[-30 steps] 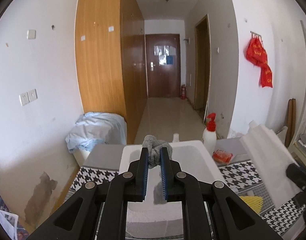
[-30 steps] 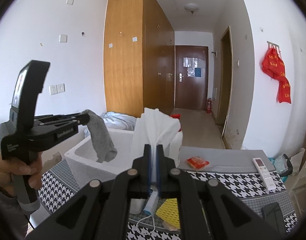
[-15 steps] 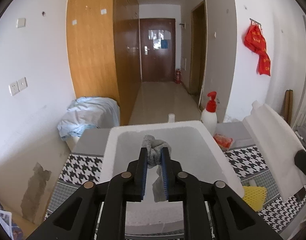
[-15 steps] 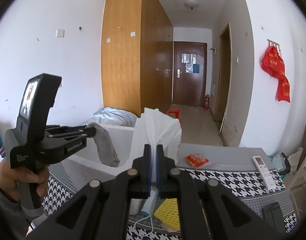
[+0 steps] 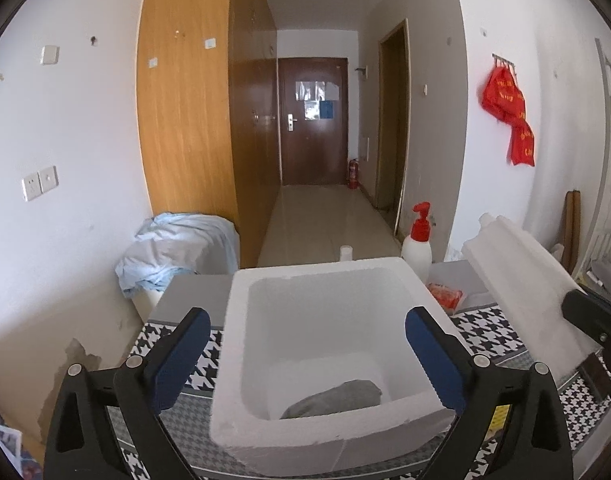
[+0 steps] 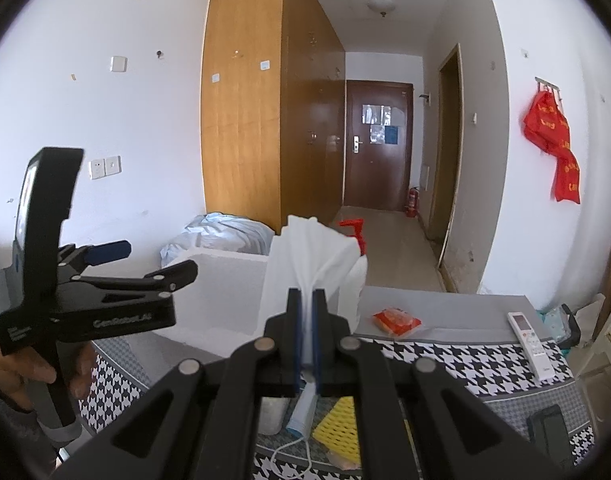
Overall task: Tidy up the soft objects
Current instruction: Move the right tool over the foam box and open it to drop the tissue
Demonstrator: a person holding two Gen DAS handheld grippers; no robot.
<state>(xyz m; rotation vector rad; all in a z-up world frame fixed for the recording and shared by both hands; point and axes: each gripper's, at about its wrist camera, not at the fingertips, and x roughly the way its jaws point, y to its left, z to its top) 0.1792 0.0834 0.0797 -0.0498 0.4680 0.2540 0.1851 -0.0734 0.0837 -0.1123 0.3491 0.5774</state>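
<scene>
A grey sock (image 5: 337, 398) lies on the floor of the white foam box (image 5: 241, 360). My left gripper (image 5: 305, 356) is wide open and empty above the box's near side; it also shows at the left of the right wrist view (image 6: 145, 264). My right gripper (image 6: 307, 320) is shut on a white cloth (image 6: 309, 256) and holds it up to the right of the box (image 6: 221, 292). The cloth also shows at the right of the left wrist view (image 5: 521, 276).
The box stands on a houndstooth-cloth table (image 6: 445, 360). On it lie a red packet (image 6: 395, 320), a white remote (image 6: 531, 336), a yellow sponge cloth (image 6: 339, 432) and a dark phone (image 6: 553, 436). A red-capped pump bottle (image 5: 417, 240) stands behind the box. A laundry pile (image 5: 177, 244) is at the left.
My left gripper has opened and let go of the grey sock, which has dropped into the foam box. My right gripper still holds the white cloth.
</scene>
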